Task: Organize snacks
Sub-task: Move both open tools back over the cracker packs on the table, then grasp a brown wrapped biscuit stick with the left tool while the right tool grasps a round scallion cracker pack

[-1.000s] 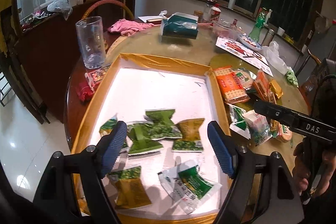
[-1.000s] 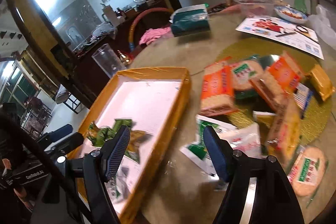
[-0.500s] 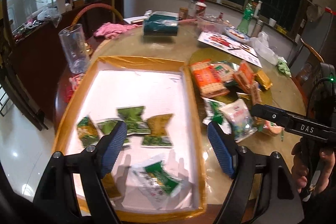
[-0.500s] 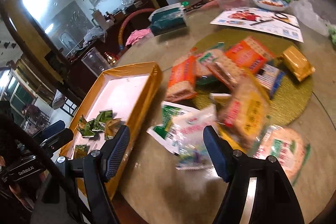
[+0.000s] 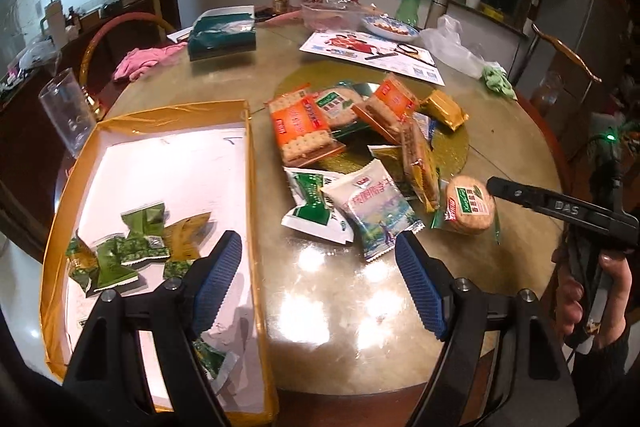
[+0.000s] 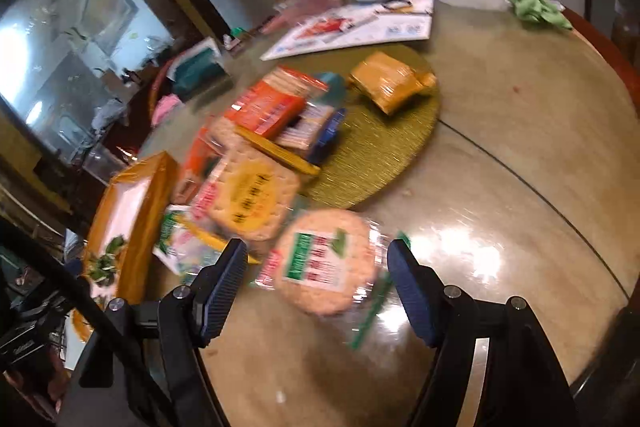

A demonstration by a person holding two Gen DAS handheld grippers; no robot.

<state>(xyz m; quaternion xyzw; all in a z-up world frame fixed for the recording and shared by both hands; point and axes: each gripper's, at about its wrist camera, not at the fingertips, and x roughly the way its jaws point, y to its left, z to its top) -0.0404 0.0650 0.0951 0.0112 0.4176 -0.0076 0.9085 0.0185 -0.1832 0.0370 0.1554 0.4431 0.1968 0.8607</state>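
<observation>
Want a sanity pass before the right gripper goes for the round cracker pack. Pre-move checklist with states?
1. Right gripper open, nothing held: ok.
2. Round cracker pack lined up between its fingers: ok.
3. Pack lies apart from the snack pile: not ok, the neighbouring pack looks to overlap it.
4. Left gripper open, empty: ok.
5. Free space in tray: ok.
6. Right view sharp: not ok, blurred.

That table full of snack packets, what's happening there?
A person is sorting snacks with a hand-held gripper in each hand. Both are open and empty. The right hand-held gripper is lined up on a round cracker packet at the near edge of the loose pile on the table. The left hand-held gripper hovers by the orange-rimmed tray, which holds several small green packets. Most snacks are not yet in the tray.
</observation>
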